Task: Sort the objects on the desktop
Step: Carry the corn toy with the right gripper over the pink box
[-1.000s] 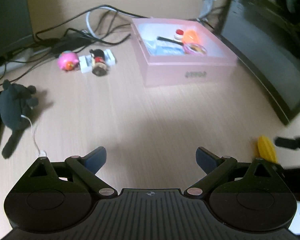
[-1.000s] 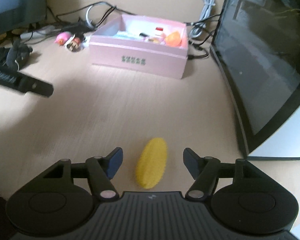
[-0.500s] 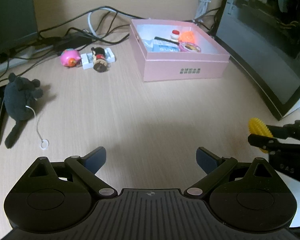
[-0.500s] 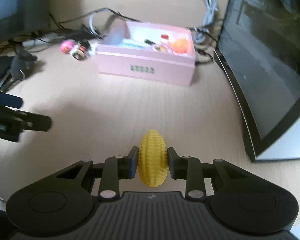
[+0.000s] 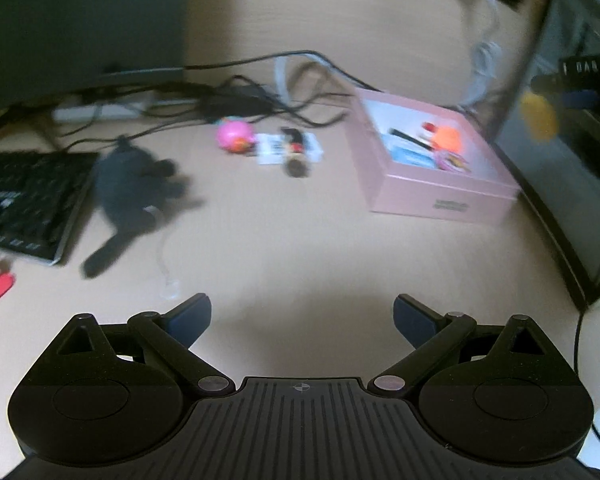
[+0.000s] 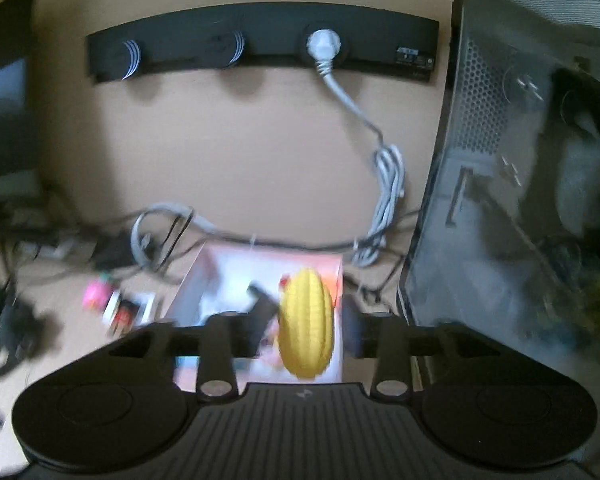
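Yellow corn toy (image 6: 306,324), ribbed and upright, stands between the fingers of the right gripper (image 6: 309,316), above the open pink box (image 5: 440,196) at the far right of the wooden desk (image 5: 300,240). A second earlier the toy lay flat on the near desk between spread fingers; half a second earlier the pads were clamped on it low over the desk. The jaws have just been opening: the left finger is at the toy's side, while a narrow gap shows before the right pad. In the left wrist view the toy has gone from the near right edge to a yellow blur high at the right, before the glass-sided computer case (image 6: 520,200). The left gripper (image 5: 302,316) is spread wide with nothing between its fingers; its view has shifted and takes in a black keyboard (image 5: 24,196) at the left, beside the grey plush (image 5: 128,188). The box's front label, white letters on the right gripper's body and the mark on the black power strip (image 6: 260,48) are too blurred to read.
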Tool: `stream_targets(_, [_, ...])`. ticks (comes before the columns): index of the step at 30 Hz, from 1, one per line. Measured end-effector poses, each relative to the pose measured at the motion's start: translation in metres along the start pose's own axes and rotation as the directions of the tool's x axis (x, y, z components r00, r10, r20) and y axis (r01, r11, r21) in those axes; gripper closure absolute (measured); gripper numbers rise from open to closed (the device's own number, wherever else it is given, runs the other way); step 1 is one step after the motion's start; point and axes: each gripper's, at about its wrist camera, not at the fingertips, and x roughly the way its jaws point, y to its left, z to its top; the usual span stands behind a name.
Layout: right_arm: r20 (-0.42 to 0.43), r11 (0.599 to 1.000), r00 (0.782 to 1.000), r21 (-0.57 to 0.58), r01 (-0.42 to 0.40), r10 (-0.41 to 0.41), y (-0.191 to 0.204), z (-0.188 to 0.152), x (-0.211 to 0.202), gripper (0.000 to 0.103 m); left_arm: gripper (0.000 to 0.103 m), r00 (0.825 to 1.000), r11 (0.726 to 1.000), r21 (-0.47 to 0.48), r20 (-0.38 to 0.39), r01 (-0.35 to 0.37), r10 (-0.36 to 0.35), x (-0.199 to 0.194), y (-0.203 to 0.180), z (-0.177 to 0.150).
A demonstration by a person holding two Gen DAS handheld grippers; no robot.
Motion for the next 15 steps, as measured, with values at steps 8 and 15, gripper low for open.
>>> stream_targets(8, [-0.006, 0.997, 0.998, -0.027, -0.067, 0.067, 0.017, 0.046, 0.030, 0.047, 0.002, 0.995, 0.988, -0.121, -0.014, -0.100, 0.099, 0.000, 0.047, -0.004])
stream_targets(15, [-0.085, 0.962, 0.967, -0.113, -0.248, 0.239, 0.107, 0.012, 0.057, 0.041, 0.002, 0.985, 0.983, -0.082, 0.034, -0.167, 0.170, 0.007, 0.054, -0.002])
